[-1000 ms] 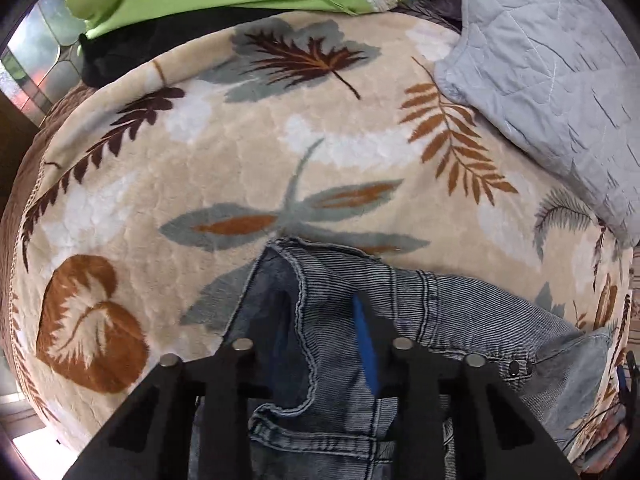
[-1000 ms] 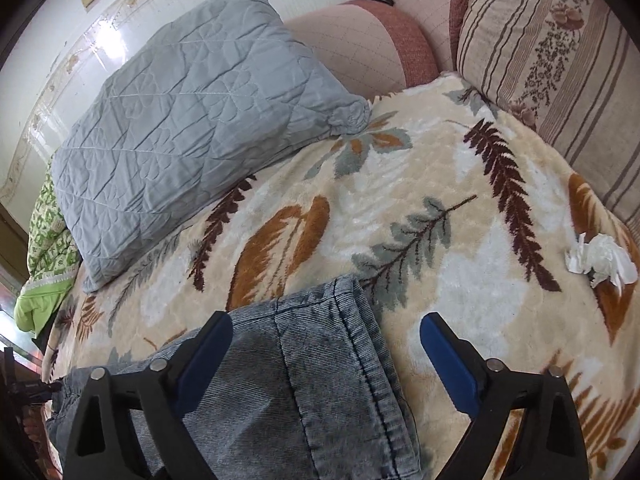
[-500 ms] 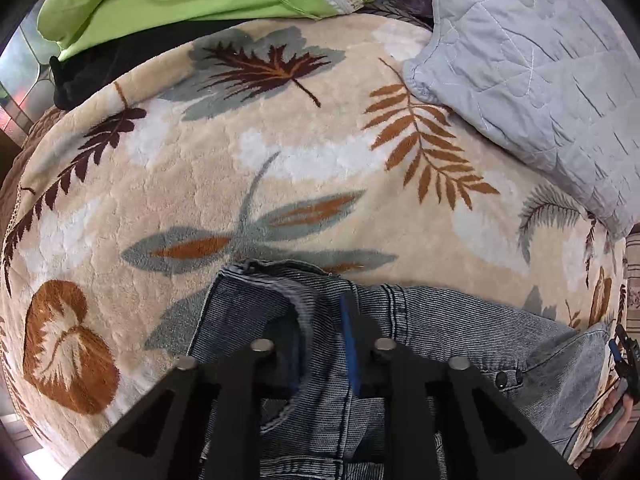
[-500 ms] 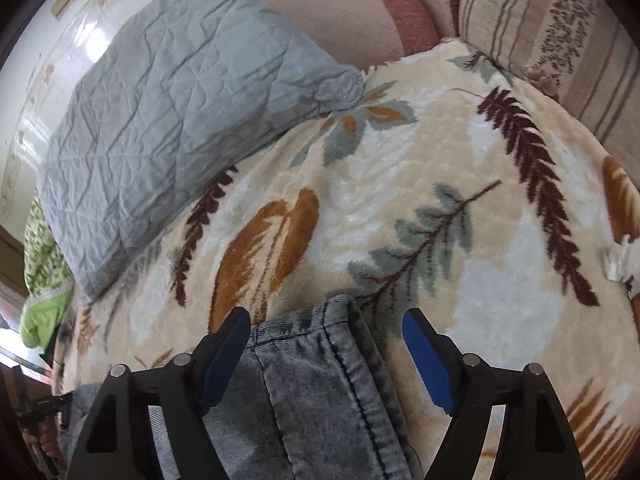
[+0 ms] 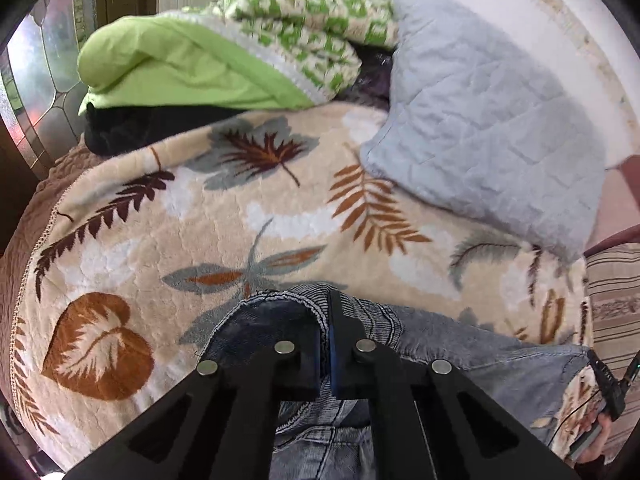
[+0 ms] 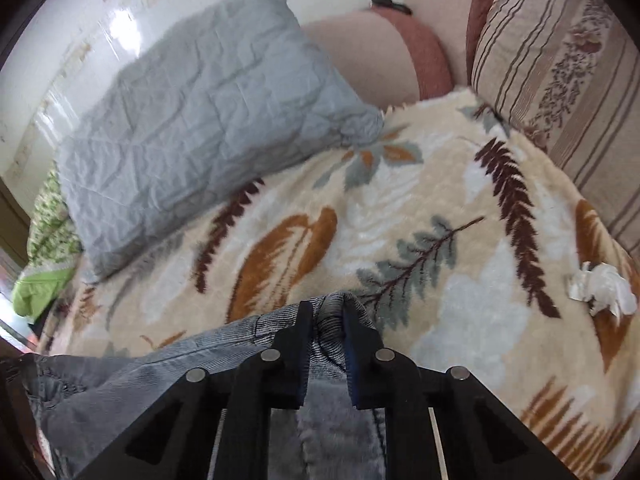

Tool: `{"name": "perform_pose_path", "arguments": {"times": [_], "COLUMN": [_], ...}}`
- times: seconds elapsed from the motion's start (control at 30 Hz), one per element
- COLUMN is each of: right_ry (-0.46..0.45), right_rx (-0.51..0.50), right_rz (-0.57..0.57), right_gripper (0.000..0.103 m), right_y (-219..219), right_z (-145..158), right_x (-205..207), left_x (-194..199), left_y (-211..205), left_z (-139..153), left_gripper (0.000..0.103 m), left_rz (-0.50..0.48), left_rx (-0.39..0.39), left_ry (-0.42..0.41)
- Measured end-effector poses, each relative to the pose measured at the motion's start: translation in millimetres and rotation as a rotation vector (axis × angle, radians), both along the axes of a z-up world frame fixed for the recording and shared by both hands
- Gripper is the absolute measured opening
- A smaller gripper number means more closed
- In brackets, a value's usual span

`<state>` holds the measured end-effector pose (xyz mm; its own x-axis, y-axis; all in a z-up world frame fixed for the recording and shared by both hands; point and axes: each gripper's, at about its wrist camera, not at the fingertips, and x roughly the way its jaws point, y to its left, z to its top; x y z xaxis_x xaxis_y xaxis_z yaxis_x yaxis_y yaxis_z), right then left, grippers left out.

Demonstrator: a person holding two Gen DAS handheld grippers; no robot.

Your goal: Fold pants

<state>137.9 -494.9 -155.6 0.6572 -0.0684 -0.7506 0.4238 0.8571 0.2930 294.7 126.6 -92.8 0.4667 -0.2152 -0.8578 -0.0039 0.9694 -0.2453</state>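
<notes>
We are pinching the washed grey-blue denim pants, lying on the cream leaf-patterned fleece blanket: left gripper clamping the waistband, right gripper clamping the bunched hem. Shallow bites are risking slippage when lifting, ruining the fold.

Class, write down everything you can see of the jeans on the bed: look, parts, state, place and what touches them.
The jeans are faded grey-blue denim with stitched seams. They lie stretched across the leaf-patterned blanket. The left gripper is shut on the waistband end, whose darker inside shows. The right gripper pinches a bunched hem end. Cloth between the two looks loosely creased, not yet folded.
</notes>
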Motion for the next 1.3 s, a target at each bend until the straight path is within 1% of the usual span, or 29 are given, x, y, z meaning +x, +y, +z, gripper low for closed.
{"name": "perform_pose_path", "arguments": {"times": [0.17,0.3,0.43,0.53,0.6,0.73,0.8,0.9,0.93,1.0,1.07,1.13,1.17,1.23,1.27,1.3], "right_ry": [-0.091,-0.134,-0.153,-0.142,-0.129,-0.058,0.003,0.121,0.161,0.248,0.293,0.294,0.287,0.265,0.247,0.220], "right_rx": [0.006,0.029,0.071,0.075,0.079,0.108,0.125,0.163,0.170,0.186,0.197,0.162,0.141,0.103,0.086,0.080], "right_rz": [0.001,-0.005,-0.015,-0.009,0.001,0.022,0.038,0.069,0.080,0.098,0.107,0.100,0.094,0.071,0.062,0.061], "right_gripper": [0.015,0.015,0.015,0.015,0.015,0.015,0.015,0.015,0.018,0.018,0.018,0.018,0.018,0.018,0.018,0.018], "right_y": [9,11,13,21,25,34,37,41,42,42,40,36,34,29,29,29], "right_z": [37,56,62,62,59,42,28,6,-1,-11,-14,-8,-2,9,14,20], "right_x": [-52,-97,-145,-180,-203,-236,-246,-255,-258,-261,-264,-269,-270,-271,-270,-269], "left_x": [-39,-77,-119,-152,-171,-202,-211,-223,-226,-231,-236,-240,-243,-248,-251,-253], "left_y": [18,39,59,68,73,84,91,102,103,105,110,116,117,119,117,115], "left_z": [35,49,54,50,41,6,-15,-44,-51,-62,-66,-62,-57,-44,-34,-26], "left_gripper": [0.003,0.003,0.003,0.003,0.003,0.003,0.003,0.003,0.004,0.007,0.009,0.011,0.012,0.012,0.012,0.012], "left_rz": [-0.006,-0.005,-0.006,-0.026,-0.034,-0.037,-0.023,0.010,0.014,0.024,0.048,0.073,0.081,0.091,0.094,0.095], "left_rx": [-0.064,-0.100,-0.116,-0.099,-0.088,-0.066,-0.075,-0.086,-0.086,-0.067,-0.079,-0.086,-0.075,-0.026,0.012,0.032], "left_ry": [-0.061,-0.087,-0.091,-0.077,-0.060,0.023,0.074,0.140,0.156,0.185,0.201,0.203,0.196,0.159,0.129,0.108]}}
